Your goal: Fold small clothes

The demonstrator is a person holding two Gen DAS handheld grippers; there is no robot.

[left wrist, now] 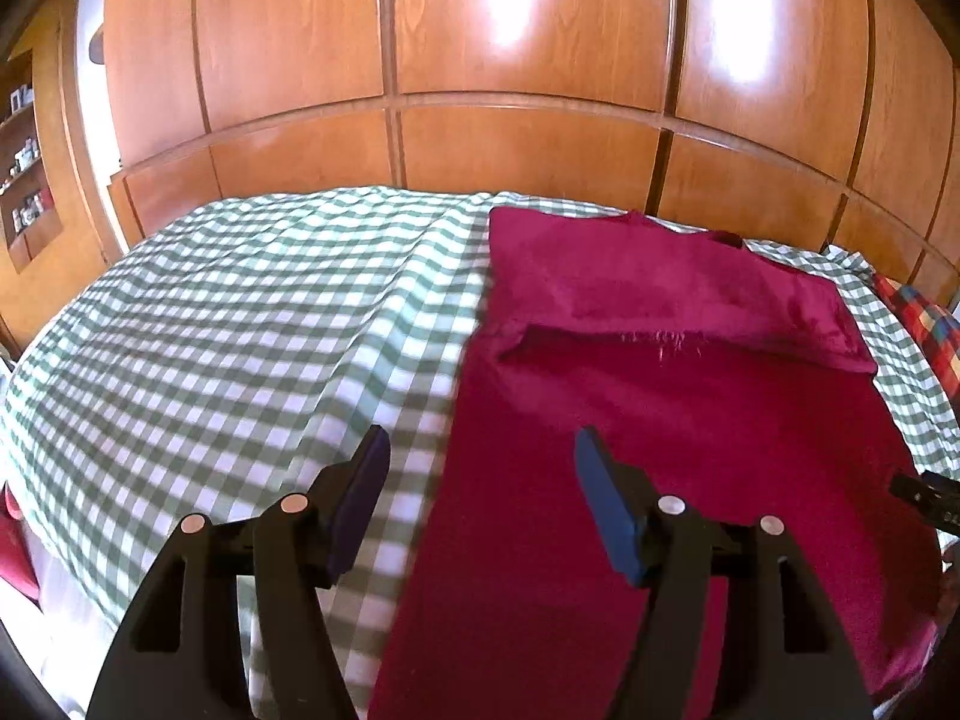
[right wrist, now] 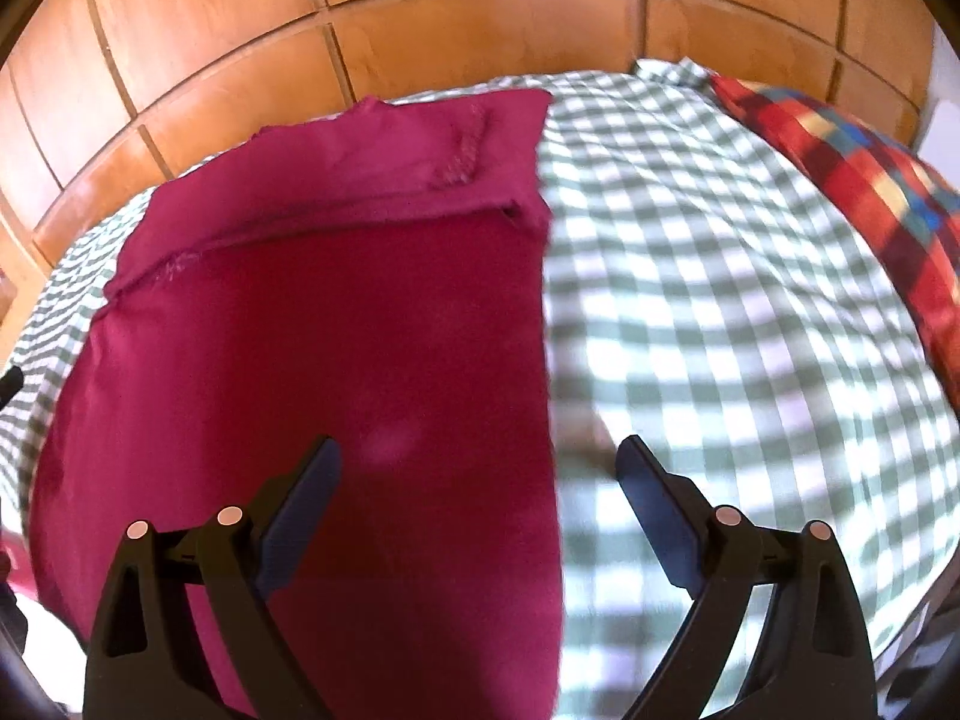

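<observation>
Left wrist view takes in glossy panelled wooden doors (left wrist: 510,60) behind a bed spread with a rumpled green-and-white checked sheet (left wrist: 240,312). On it lies the crimson garment (left wrist: 660,420), soft and fuzzy, flat, its far end folded back into a straight-edged flap. A multicoloured checked cushion (right wrist: 870,180) sits at the sheet's edge. Above the garment's long edges, the left gripper (left wrist: 480,504) and right gripper (right wrist: 480,516) stand open, blue pads empty.

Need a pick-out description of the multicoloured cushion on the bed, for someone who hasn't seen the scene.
Start from the wooden panelled wall behind the bed, then drop to the green-and-white checked bedcover. Follow the cover to its far right edge in the right wrist view: the cushion lies there, well away from the magenta garment. It is the only item in a red, yellow and blue check.
</observation>
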